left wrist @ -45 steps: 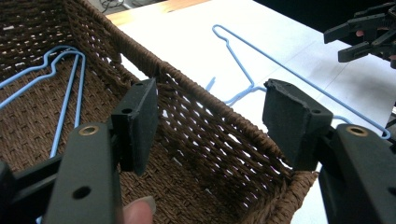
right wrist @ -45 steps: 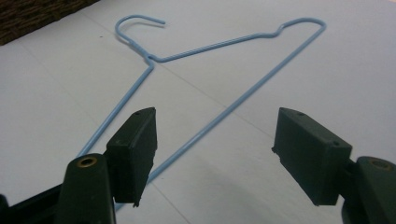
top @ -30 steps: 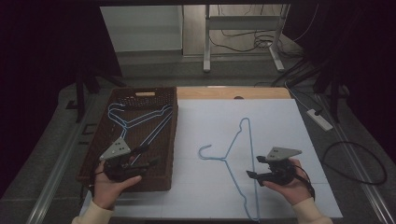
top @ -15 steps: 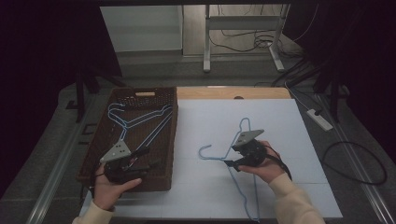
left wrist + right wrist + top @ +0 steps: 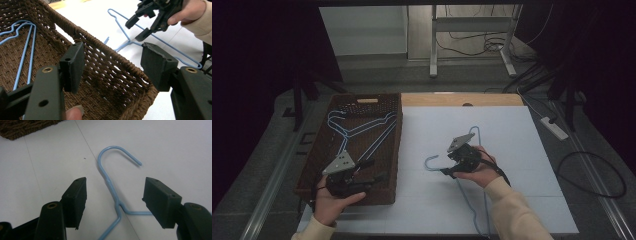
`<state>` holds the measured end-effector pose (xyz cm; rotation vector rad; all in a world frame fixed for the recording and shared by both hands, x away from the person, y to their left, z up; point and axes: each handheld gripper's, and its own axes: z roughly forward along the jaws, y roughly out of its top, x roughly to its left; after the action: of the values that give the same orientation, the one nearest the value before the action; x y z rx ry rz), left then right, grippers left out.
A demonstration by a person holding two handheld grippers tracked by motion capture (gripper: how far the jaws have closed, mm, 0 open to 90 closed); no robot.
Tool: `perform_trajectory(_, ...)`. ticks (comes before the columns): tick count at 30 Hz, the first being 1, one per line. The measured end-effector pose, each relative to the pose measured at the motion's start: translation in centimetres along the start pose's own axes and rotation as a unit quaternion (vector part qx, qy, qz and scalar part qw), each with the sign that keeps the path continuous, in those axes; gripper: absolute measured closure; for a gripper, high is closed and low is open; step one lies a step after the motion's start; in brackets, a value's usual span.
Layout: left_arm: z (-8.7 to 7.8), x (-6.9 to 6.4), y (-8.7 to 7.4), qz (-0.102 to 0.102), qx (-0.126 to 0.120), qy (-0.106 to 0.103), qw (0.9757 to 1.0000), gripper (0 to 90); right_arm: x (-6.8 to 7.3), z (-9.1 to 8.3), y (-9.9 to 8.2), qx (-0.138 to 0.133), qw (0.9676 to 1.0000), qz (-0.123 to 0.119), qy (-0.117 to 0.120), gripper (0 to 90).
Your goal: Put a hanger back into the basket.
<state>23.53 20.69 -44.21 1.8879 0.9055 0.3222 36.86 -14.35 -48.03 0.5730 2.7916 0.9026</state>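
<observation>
White tabletop (image 5: pixel 522 150): right gripper (image 5: pixel 113 195) jaws open, closing astride hanger (image 5: pixel 110 183); left gripper (image 5: pixel 112 65) open; hanger's base probably cut off

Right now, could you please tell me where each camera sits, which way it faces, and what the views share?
High view: above the person's side, looking forward and down on the table; both forearms and hands show.
Left gripper view: rides the left tool, looking over the wicker basket rim; a fingertip and its jaws show.
Right gripper view: rides the right tool, looking down at the blue hanger; its open jaws show.
Shared: that hanger appears in all three.
</observation>
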Motion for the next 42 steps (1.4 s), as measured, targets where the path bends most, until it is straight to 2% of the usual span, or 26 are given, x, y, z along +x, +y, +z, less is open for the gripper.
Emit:
perform_trajectory(5, 0.2, 0.0, -0.1, 0.002, 0.003, -0.001, 1.0000, 36.6, 0.0, 1.3, 0.9, 0.010, 0.9998, -0.009, 0.012, 39.0)
perform_trajectory(12, 0.0, 0.3, -0.1, -0.003, 0.000, 0.000, 1.0000, 36.6, 0.0, 4.0, 1.9, 0.042, 0.9984, -0.014, 0.035, 42.3)
perform_trajectory(16, 0.0, 0.3, -0.2, -0.003, 0.001, 0.000, 1.0000, 36.5, 0.0, 4.8, 2.4, 0.052, 0.9977, -0.018, 0.040, 43.9)
perform_trajectory(22, 0.0, 0.2, -0.1, -0.002, 0.001, 0.000, 1.0000, 36.6, 0.0, 5.8, 3.1, 0.073, 0.9956, -0.019, 0.056, 53.1)
perform_trajectory(26, 0.0, 0.3, -0.1, -0.002, 0.001, 0.000, 1.0000, 36.5, 0.2, 5.9, 3.4, 0.089, 0.9948, -0.025, 0.043, 64.1)
perform_trajectory(28, 0.0, 0.2, -0.1, -0.002, 0.001, 0.000, 1.0000, 36.5, 0.3, 6.0, 3.5, 0.095, 0.9944, -0.032, 0.034, 66.9)
perform_trajectory(31, 0.0, 0.2, -0.1, 0.000, 0.001, 0.000, 1.0000, 36.6, 0.7, 6.0, 3.8, 0.107, 0.9928, -0.045, 0.033, 75.2)
perform_trajectory(34, 0.0, 0.1, -0.1, 0.000, 0.000, 0.001, 1.0000, 36.5, 0.9, 6.1, 4.1, 0.116, 0.9920, -0.038, 0.032, 82.7)
perform_trajectory(38, 0.0, 0.1, -0.1, 0.000, 0.001, 0.001, 1.0000, 36.5, 0.9, 6.1, 4.2, 0.122, 0.9918, -0.029, 0.027, 84.6)
perform_trajectory(42, -0.1, 0.1, -0.1, 0.001, -0.001, 0.000, 1.0000, 36.5, 0.8, 5.9, 4.1, 0.114, 0.9933, -0.010, 0.015, 85.7)
